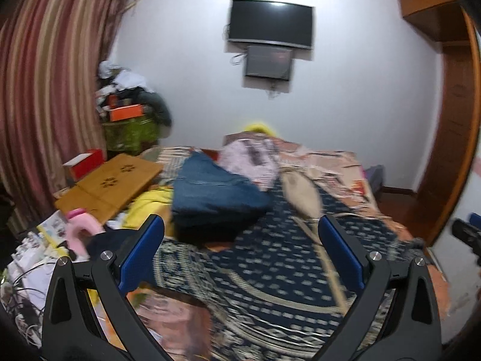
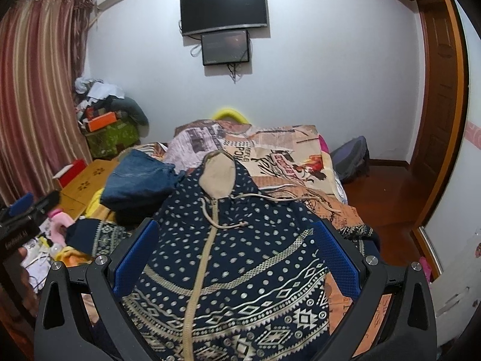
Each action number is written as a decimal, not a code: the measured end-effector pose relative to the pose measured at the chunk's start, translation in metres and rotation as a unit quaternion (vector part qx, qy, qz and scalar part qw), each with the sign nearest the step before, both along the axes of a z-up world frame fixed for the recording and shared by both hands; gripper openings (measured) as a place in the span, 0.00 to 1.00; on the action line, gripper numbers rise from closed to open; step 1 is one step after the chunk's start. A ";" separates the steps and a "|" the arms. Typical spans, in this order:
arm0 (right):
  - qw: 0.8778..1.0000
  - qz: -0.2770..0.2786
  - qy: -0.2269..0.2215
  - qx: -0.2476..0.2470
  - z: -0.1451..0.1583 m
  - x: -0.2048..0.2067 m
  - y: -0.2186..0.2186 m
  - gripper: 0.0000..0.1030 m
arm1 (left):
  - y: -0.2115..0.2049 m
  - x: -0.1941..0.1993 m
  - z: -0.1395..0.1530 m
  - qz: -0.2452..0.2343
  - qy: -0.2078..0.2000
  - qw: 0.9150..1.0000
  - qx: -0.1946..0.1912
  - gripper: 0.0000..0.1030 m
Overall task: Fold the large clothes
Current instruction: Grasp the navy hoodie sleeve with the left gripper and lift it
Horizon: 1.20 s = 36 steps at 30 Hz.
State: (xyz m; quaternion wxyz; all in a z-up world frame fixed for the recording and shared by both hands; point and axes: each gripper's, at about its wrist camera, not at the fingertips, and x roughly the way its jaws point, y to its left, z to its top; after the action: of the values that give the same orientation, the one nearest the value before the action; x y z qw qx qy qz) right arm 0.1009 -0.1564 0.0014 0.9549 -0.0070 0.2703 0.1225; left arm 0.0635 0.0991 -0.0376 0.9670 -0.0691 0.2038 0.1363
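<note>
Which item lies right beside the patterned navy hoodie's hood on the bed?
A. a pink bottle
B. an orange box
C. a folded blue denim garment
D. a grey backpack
C: the folded blue denim garment sits on the bed just left of the hood of the patterned navy hoodie.

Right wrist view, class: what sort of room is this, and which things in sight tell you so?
Most likely a home bedroom. A bed with a printed cover fills the middle, a patterned hooded jacket lies spread on it beside folded jeans, and a television hangs on the wall.
</note>
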 end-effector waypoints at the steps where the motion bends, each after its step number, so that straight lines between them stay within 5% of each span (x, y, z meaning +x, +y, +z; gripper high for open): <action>1: 1.000 -0.002 0.003 -0.002 -0.001 0.005 0.000 0.99 | 0.010 0.004 -0.003 0.011 0.003 1.000 -0.002 1.00; 7: 0.999 -0.013 0.040 -0.018 -0.021 0.041 0.002 0.99 | 0.101 0.031 -0.036 0.067 0.044 0.995 -0.057 1.00; 12: 0.996 -0.009 0.084 -0.033 -0.045 0.068 0.008 0.99 | 0.182 0.040 -0.080 0.126 0.095 0.979 -0.129 1.00; 15: 0.993 -0.006 0.114 -0.035 -0.056 0.083 0.011 0.99 | 0.219 0.044 -0.109 0.154 0.133 0.968 -0.149 0.89; 20: 0.989 0.000 0.138 -0.050 -0.069 0.101 0.018 0.99 | 0.262 0.045 -0.159 0.160 0.175 0.943 -0.231 0.76; 27: 0.986 0.013 0.151 -0.074 -0.081 0.118 0.033 0.99 | 0.296 0.045 -0.214 0.165 0.180 0.896 -0.371 0.63; 36: 0.982 0.030 0.160 -0.096 -0.091 0.125 0.051 0.99 | 0.328 0.053 -0.249 0.193 0.175 0.862 -0.435 0.55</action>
State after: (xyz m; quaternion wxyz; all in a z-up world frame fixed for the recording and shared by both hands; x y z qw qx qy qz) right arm 0.2263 -0.1054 -0.0896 0.8902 -0.0868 0.4296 0.1246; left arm 0.1163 0.4276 -0.2866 0.7414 -0.4958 0.3910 0.2273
